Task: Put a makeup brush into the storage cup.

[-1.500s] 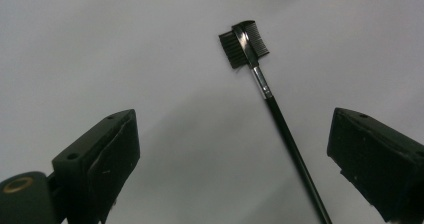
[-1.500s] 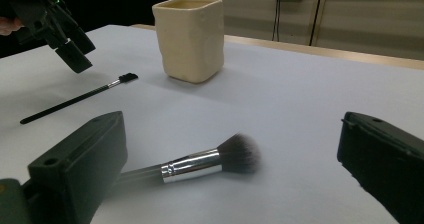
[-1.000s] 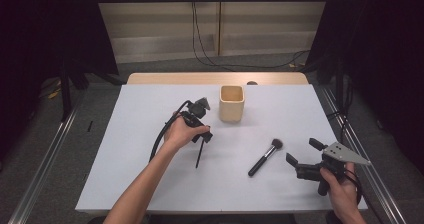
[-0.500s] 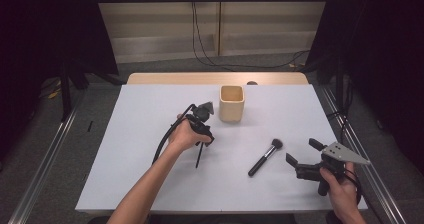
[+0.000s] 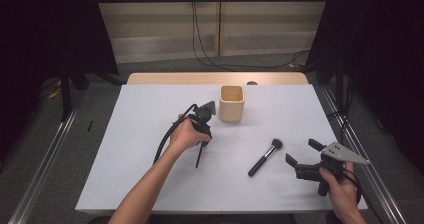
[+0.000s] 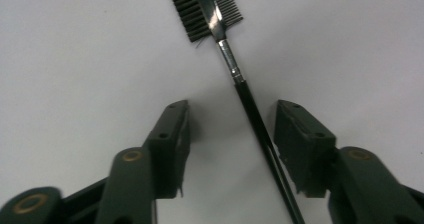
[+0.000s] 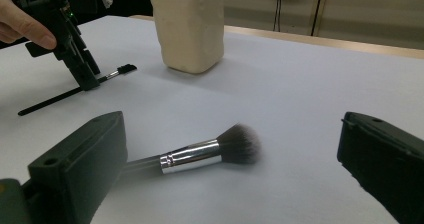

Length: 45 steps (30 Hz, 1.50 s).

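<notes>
The left gripper (image 6: 227,129) points down at the surface (image 5: 150,114) with its jaws straddling the brow comb (image 6: 235,74), just been closing, not yet pinching its handle. The right gripper (image 5: 305,156) waits wide open near the powder brush (image 5: 265,156), right of centre

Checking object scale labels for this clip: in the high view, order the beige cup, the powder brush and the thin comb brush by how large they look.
1. Beige cup, the bulkiest.
2. Powder brush, long, with a fluffy head.
3. Thin comb brush, the slimmest; the left gripper hides part of it, so its length against the powder brush is unsure.
</notes>
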### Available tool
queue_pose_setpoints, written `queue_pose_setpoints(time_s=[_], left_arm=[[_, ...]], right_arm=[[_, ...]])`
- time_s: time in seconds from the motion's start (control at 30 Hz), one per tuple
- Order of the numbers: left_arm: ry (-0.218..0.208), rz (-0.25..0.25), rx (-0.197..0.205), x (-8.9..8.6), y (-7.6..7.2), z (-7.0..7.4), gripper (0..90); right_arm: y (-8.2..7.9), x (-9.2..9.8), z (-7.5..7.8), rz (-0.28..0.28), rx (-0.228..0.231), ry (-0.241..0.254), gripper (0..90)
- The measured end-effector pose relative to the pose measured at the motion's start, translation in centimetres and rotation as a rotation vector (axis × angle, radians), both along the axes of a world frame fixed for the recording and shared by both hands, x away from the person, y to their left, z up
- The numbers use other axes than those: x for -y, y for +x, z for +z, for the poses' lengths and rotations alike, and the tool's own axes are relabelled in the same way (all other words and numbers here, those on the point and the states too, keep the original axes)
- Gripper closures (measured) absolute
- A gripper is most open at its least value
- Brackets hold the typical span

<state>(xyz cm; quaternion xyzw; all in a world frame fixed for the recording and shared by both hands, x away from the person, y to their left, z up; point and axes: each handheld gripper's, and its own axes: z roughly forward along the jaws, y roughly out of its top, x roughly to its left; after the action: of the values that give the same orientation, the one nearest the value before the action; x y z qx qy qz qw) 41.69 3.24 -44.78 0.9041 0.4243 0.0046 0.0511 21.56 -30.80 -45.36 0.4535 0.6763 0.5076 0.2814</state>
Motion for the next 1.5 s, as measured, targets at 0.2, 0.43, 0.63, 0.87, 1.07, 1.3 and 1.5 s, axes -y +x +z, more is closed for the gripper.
queue_pose_setpoints(time_s=[0.2, 0.43, 0.63, 0.87, 1.07, 1.3, 1.5], left_arm=[[0.007, 0.019, -0.001, -0.1, 0.2, 0.1, 60.5], [-0.006, 0.036, -0.015, -0.8, 0.7, 0.1, 79.8], [-0.008, 0.044, -0.018, -0.8, 0.8, 0.1, 85.7], [-0.037, 0.058, -0.044, -1.3, 1.1, 0.1, 85.9], [-0.052, 0.052, -0.035, -1.5, 1.0, 0.1, 85.9], [-0.137, 0.061, -0.017, -2.3, 0.9, 0.6, 85.9], [-0.137, 0.045, 0.062, -3.0, 0.5, 1.4, 85.9]], right_arm=[[0.0, 0.0, -0.1, 0.000, -0.005, -0.004, 0.0], [0.0, 0.0, 0.0, -0.002, -0.004, -0.004, 0.0], [-0.1, -0.1, 0.0, 0.006, -0.007, -0.004, 0.0], [-0.1, 0.1, -0.1, 0.000, -0.011, -0.005, 0.0], [-0.1, 0.1, -0.1, -0.001, -0.011, -0.004, 0.0], [0.0, -0.1, 0.0, 0.006, -0.008, -0.005, 0.0], [0.0, 0.2, 0.0, 0.000, -0.010, 0.006, 0.0]])
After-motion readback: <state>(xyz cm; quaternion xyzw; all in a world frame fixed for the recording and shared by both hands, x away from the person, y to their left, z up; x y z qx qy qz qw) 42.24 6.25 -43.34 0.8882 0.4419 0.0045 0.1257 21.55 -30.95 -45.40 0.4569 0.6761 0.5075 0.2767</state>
